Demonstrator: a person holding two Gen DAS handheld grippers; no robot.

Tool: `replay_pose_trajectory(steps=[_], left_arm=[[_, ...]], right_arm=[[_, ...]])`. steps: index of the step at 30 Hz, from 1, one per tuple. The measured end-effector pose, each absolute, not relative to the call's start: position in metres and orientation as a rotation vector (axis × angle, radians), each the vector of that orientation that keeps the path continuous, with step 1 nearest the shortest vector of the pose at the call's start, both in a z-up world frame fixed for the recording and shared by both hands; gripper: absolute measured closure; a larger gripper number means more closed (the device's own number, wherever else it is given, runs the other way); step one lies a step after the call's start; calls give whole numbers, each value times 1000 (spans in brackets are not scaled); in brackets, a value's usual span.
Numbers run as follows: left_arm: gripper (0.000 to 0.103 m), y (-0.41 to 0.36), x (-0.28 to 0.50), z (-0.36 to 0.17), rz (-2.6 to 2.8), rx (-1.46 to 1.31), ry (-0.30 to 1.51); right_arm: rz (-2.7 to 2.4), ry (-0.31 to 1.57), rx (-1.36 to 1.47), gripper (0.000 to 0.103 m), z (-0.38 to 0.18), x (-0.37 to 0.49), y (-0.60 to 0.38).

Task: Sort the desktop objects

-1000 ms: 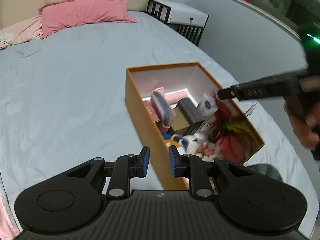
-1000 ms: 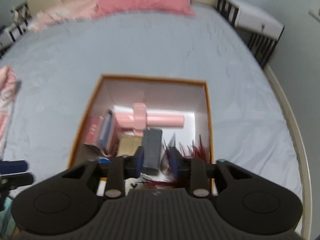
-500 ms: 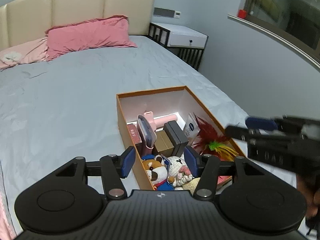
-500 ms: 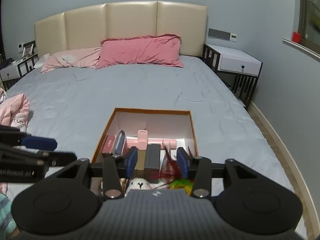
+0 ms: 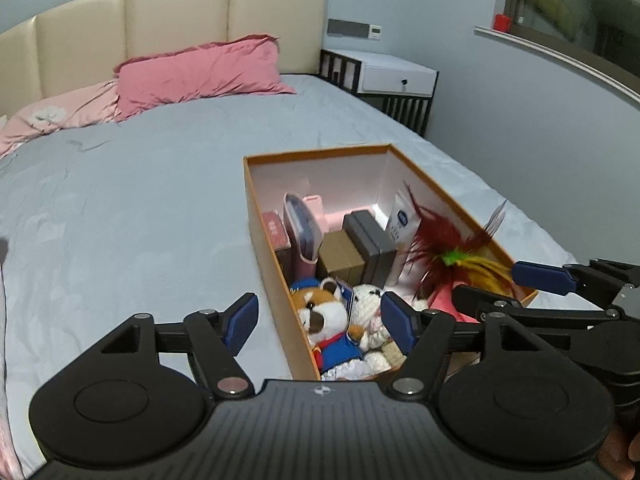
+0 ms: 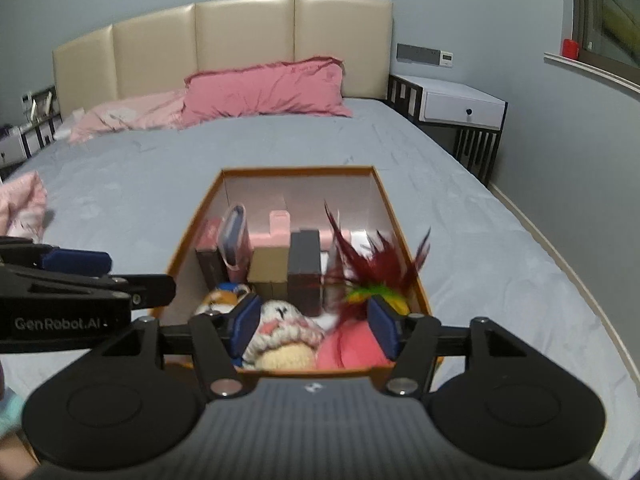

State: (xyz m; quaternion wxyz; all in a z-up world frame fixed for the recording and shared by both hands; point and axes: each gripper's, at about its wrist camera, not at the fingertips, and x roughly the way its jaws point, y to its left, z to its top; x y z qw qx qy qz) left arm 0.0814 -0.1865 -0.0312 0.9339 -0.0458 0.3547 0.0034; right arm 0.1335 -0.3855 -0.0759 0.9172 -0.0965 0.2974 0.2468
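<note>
A second ago both sets of jaws were nearly together and tipped steeply over the orange cardboard box. Now both views have levelled out, so the cream padded headboard and the rose-pink pillow fill the upper part of each frame. Both grippers have backed toward the box's near end. The likely meaning is that both hands have let go and are free for the next item. Everything in view already lies in the box, so the sort looks well advanced.

The left gripper sits at the lower centre of its view, and its jaws are opening, already spread wide. One blue pad hangs over the grey-blue bedsheet outside the box's long wall. The other is over the plush toys, so the wall passes between them. They pinch nothing. The brown-and-white plush dog in a blue outfit and the white knitted plush doll lie beneath, apparently untouched.

The right gripper is also opening, with its jaws wide apart. In the lower centre of its view the knitted doll and a soft pink bundle appear between the pads. This view is blurred, but the pads seem clear of both.

The red, green and yellow feather tuft stands on the box's right side. Behind it are the grey block and the tan block, upright and side by side. The pink bar-shaped object lies by the far wall.
</note>
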Motion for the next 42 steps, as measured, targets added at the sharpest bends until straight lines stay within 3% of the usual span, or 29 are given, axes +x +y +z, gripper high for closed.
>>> replay_pose_trajectory(steps=[5, 26, 42], left_arm=[[17, -187, 82, -41, 40, -89, 713], [17, -172, 106, -82, 50, -176, 895], [17, -175, 106, -84, 51, -192, 892]], right_arm=[[504, 633, -197, 41, -86, 141, -387], [493, 722, -245, 45, -110, 161, -369], [487, 724, -227, 45, -110, 163, -371]])
